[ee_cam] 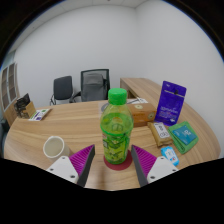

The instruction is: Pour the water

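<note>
We've got the green bottle (116, 137) upright, cap up, long axis vertical, on the wooden table (75, 125). Gripper (115, 160) fingers sit close on both sides; can't tell if they're actually squeezing. Label text isn't readable.

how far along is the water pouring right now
Done: the gripper has the green-capped bottle between its fingers, apparently shut on it, upright. In hand: holding or lifting it. Left: the cap is on, and the cup beside it on the table awaits pouring.
</note>
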Demonstrator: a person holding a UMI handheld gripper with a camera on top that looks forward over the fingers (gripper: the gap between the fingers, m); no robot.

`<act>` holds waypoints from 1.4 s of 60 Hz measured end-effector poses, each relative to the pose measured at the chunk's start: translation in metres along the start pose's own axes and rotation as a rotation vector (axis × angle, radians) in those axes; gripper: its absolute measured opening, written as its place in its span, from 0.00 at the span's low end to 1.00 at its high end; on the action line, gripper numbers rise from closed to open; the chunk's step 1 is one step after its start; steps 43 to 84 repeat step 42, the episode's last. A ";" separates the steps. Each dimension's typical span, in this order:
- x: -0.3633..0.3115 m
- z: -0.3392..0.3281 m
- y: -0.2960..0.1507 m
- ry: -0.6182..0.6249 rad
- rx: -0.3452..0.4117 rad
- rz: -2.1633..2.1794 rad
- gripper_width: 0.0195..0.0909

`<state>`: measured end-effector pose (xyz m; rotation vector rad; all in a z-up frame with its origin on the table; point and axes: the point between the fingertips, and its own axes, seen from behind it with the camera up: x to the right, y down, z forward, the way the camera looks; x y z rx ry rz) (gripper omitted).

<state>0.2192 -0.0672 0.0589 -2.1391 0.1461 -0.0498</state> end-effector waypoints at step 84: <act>-0.020 -0.126 -0.062 -0.084 0.021 -0.011 0.74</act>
